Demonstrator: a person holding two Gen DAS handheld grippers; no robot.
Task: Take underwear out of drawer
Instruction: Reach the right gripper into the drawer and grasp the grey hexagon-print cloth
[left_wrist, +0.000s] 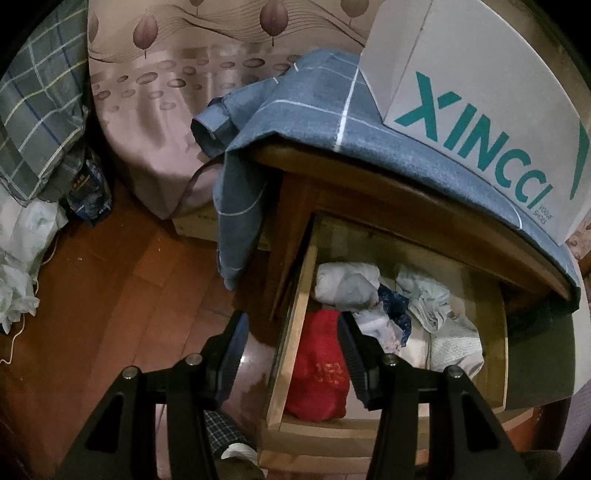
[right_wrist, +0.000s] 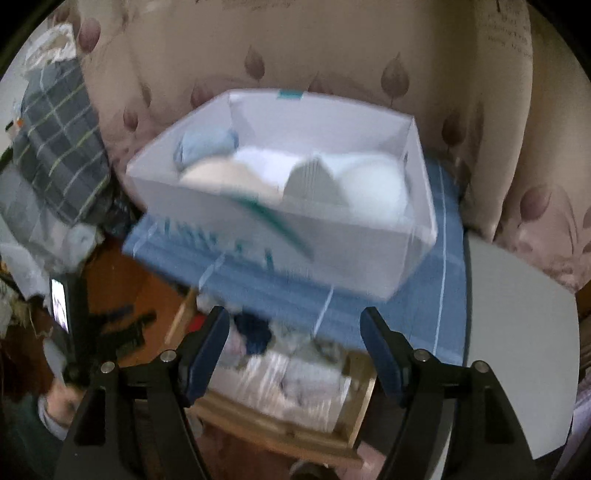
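The wooden drawer (left_wrist: 332, 428) stands pulled out of the nightstand. It holds a red garment (left_wrist: 317, 376), a white bundle (left_wrist: 343, 284), a dark blue patterned piece (left_wrist: 395, 306) and a pale green one (left_wrist: 424, 299). My left gripper (left_wrist: 293, 339) hovers open over the drawer's left wall, nothing pinched. In the blurred right wrist view, my right gripper (right_wrist: 295, 321) is open and empty above the drawer (right_wrist: 280, 424), just in front of a white shoe box (right_wrist: 258, 229). The box holds several folded pale garments (right_wrist: 369, 188).
The shoe box (left_wrist: 480, 92) sits on a blue checked cloth (left_wrist: 295, 122) draped over the nightstand top. A leaf-patterned bed sheet (left_wrist: 166, 92) and a plaid pillow (left_wrist: 40, 110) lie behind, wooden floor (left_wrist: 110, 295) at left. A pale flat panel (right_wrist: 517, 350) is at right.
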